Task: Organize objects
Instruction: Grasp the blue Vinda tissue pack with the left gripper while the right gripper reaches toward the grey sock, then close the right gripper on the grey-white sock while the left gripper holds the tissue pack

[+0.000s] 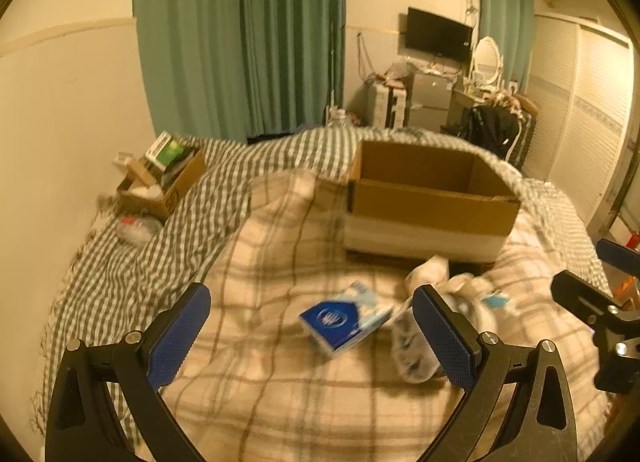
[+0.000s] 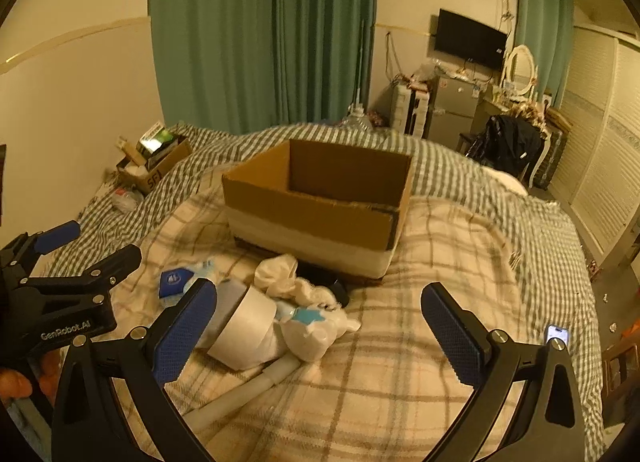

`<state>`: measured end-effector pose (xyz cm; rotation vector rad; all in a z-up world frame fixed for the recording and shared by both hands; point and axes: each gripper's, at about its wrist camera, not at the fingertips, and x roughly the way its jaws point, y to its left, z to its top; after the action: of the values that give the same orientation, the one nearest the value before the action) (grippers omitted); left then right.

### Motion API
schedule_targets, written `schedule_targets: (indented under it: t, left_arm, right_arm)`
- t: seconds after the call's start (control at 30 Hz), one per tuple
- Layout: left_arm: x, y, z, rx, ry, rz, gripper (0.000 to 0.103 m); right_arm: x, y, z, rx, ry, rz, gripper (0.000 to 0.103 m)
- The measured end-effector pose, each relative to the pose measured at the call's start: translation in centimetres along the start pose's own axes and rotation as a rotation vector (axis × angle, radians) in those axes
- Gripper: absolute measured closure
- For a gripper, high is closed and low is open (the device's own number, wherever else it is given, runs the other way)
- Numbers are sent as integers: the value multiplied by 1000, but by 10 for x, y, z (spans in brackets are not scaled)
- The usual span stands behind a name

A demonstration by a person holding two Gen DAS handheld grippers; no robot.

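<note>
An open cardboard box (image 1: pixel 432 201) stands on the plaid blanket; it shows in the right wrist view too (image 2: pixel 316 213). A blue-and-white tissue pack (image 1: pixel 344 318) lies in front of it, between the fingers of my open, empty left gripper (image 1: pixel 312 326). It is also visible in the right wrist view (image 2: pixel 176 280). Beside it lie a white tape roll (image 2: pixel 248 326), crumpled white cloth (image 2: pixel 280 270) and a white plastic-wrapped bundle (image 2: pixel 316 330). My right gripper (image 2: pixel 320 322) is open and empty above this pile. The left gripper appears at the left of the right wrist view (image 2: pixel 72 286).
A smaller cardboard box (image 1: pixel 160 181) full of items sits at the bed's far left by the wall. A phone (image 2: pixel 557 334) lies on the blanket at right. Green curtains, a fridge, a chair with dark clothes and a wardrobe stand beyond the bed.
</note>
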<state>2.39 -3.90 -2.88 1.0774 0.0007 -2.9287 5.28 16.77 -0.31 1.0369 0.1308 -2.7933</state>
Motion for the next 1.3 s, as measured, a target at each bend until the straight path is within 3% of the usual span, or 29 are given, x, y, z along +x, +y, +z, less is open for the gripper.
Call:
schedule_targets:
  t: [0.1,0.3,0.4,0.5,0.53,0.8,0.93,1.07,1.23,1.3]
  left_arm:
    - [12,5,-9,5,31,24,1]
    - [38,11,-22,12,93,28,3]
    - [49,12,-27,21,115,16,3]
    - [59,12,-30,33,143,1,4]
    - [61,11,-30,39,147,-2,4]
    - [89,-6,-30,138,188,-58,4]
    - [114,-14,-32,160,246,-124,4]
    - [120,-17,-34,138,266,-234,37]
    - [95,-17,-27,139,221,-217,49]
    - [82,-16,-22,129,196,-208,49]
  right_arm:
    - [12,6,-6,-2,40,24,1]
    - [47,23,-19,-7,161,89,12]
    - [65,29,-24,1,234,133,27]
    - [74,29,-26,30,264,208,48]
    - [73,27,-25,47,268,242,60]
    - [54,15,-14,63,240,290,64]
    - [43,11,-3,42,227,294,64]
    - [28,8,3,9,213,292,65]
    - [14,10,13,-31,181,263,67]
    - [10,15,19,-51,161,259,69]
